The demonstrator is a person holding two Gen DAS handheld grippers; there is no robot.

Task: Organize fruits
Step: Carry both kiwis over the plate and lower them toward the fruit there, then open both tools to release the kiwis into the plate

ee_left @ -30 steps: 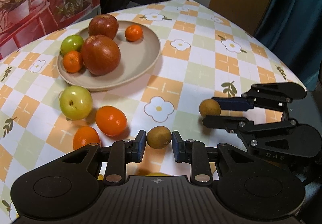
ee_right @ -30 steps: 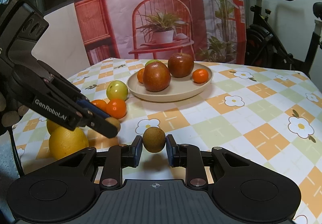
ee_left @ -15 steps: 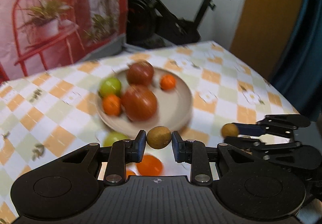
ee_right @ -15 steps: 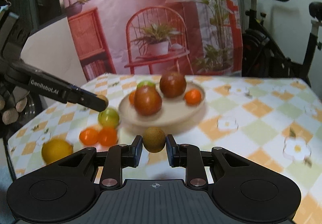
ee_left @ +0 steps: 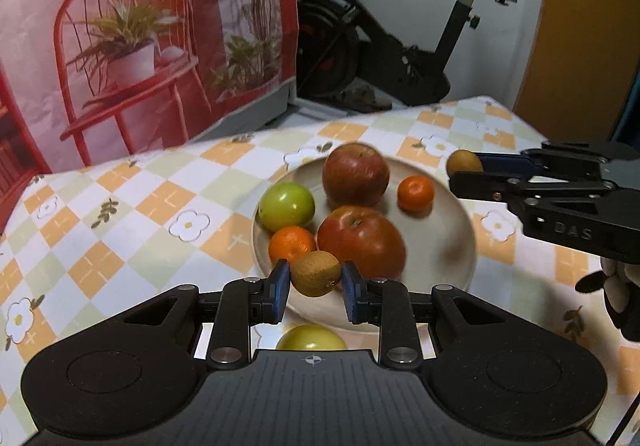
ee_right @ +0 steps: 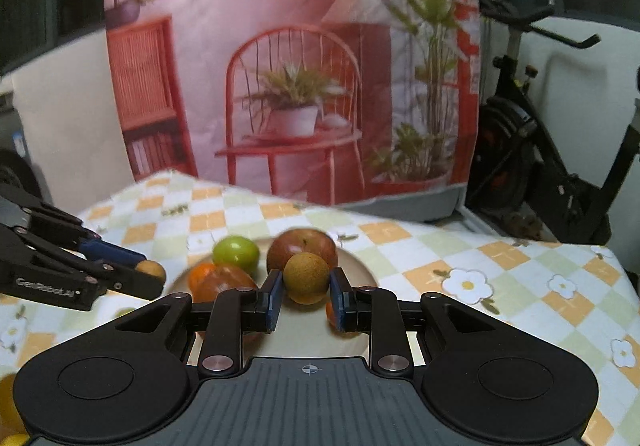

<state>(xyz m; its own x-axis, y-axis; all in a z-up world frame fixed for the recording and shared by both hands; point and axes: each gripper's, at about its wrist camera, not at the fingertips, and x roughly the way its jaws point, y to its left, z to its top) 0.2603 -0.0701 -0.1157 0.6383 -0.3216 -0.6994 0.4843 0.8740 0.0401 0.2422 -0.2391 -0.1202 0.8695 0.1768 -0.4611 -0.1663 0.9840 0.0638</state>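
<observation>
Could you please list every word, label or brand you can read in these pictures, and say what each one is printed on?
"DAS": pale raised letters on the black body of the right gripper, seen from the left wrist view.
Pale lettering on the side of the left gripper, seen from the right wrist view: too blurred to read.
Nothing else readable: the fruit, plate and tablecloth carry no text.

Exercise bike (ee_left: pixel 400 45), chair-print backdrop (ee_left: pixel 140 45), checked tablecloth (ee_left: pixel 120 230).
</observation>
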